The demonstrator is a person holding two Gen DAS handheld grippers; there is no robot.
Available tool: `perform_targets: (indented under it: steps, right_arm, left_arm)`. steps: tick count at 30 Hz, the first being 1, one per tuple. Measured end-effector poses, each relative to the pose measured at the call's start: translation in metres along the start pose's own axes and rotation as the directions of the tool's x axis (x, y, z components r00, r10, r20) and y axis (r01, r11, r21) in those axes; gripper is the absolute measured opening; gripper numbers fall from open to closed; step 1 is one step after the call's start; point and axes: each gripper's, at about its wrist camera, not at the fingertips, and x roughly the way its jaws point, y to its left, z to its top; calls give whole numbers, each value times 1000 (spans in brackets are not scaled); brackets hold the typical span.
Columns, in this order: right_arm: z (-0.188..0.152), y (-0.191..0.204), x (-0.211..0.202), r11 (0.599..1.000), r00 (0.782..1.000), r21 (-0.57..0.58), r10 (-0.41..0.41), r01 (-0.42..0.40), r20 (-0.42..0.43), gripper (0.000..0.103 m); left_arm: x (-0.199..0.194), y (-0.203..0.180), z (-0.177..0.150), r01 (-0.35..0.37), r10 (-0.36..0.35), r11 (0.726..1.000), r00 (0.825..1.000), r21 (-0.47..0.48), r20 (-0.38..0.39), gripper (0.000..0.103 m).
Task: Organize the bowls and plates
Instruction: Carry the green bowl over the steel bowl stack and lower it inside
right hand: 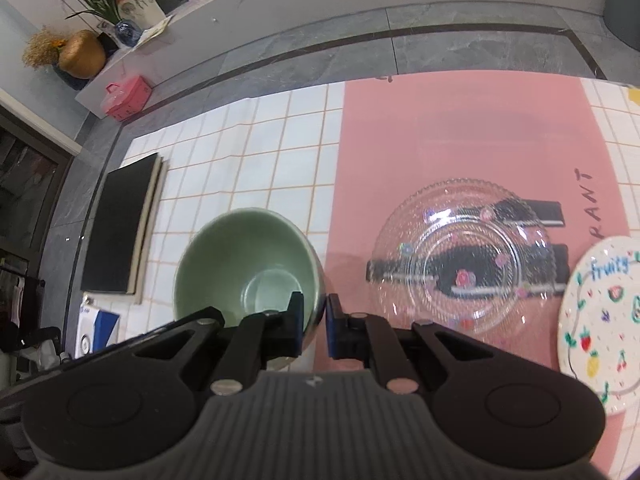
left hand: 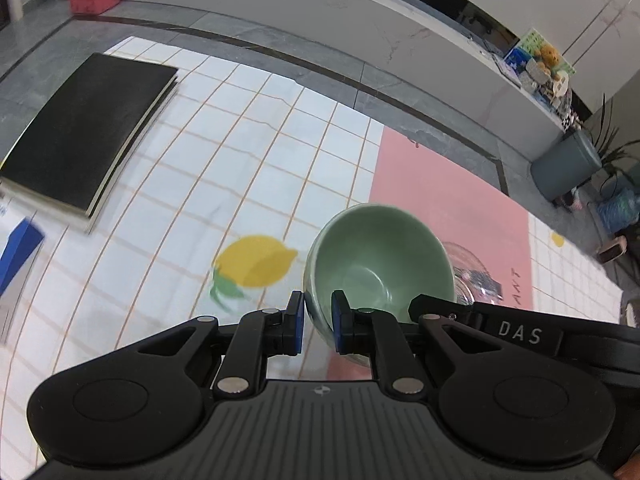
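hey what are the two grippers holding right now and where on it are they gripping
Both hold the green bowl by its rim: the left gripper pinches one side of the wall, the right gripper the opposite side, one pad inside and one outside.

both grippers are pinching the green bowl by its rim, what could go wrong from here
1. The left gripper and right gripper each clamp only a thin bit of the green bowl wall; smooth glaze could slip.
2. If the hands drift apart, the bowl may twist loose.
3. The clear glass plate lies close by; a dropped or swung bowl could chip it.
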Motion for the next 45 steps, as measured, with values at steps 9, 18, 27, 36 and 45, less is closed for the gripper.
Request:
perform_targets:
  steps: [9,18,27,36,45]
  right_arm:
    - [-45,2,-50,1000,999,-6,31,-31,35,9]
    - [-103,-12,-108,995,990,12,97,-98,104,9]
    - [-168,-31,-160,991,976,23,128,-134,178,9]
    - [-219,-36,-172,992,977,14,118,-123,176,9]
    - [-237,-45,-147,991,989,51,118,-123,85,9]
  left_arm:
    - [-50,-4,-33,10,-9,1000,999,-16,50,14]
    - [-104,-25,-85,-27,22,999,992,41,125,14]
    - [-144,-34,-143,30,-38,998,986,53,161,14]
    - [-152,-21,-191,47,-51,998,993,39,111,14]
    - [-138,-4,-214,43,-43,999,998,-6,43,14]
